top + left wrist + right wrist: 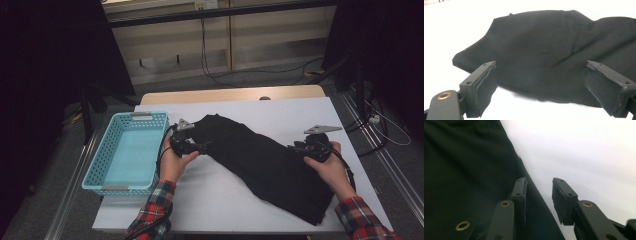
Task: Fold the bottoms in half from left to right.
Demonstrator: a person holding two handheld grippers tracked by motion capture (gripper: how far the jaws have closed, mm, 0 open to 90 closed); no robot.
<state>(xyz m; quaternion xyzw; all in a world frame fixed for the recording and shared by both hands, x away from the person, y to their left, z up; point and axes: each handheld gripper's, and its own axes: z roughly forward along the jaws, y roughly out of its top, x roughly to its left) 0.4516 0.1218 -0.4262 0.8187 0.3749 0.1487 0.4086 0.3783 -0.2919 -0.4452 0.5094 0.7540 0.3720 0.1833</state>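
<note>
Black cloth (265, 162) lies spread across the white desk (220, 195), running slantwise from the far left, beside the basket, to the near right edge. In the high view I see my left gripper (204, 146) at the cloth's left end, near its far corner, and my right gripper (295, 148) at the cloth's right edge, about midway along it. A blue basket (102, 165) with latticed walls stands on the desk's left side, just beside my left hand (172, 162); my right hand (332, 167) rests over the cloth's near right part.

In the left gripper view, my left gripper (540, 82) is released, its jaws wide apart, low over the desk, with the cloth (544, 57) bunched in soft folds just beyond and between them; the pads do not press on it.

In the right gripper view, my right gripper (539, 195) is released, jaws parted by a modest gap. One finger (520, 195) sits over the cloth (466, 175), the other over the bare desk (584, 152), and the cloth's edge runs between them. Nothing is clamped.
</note>
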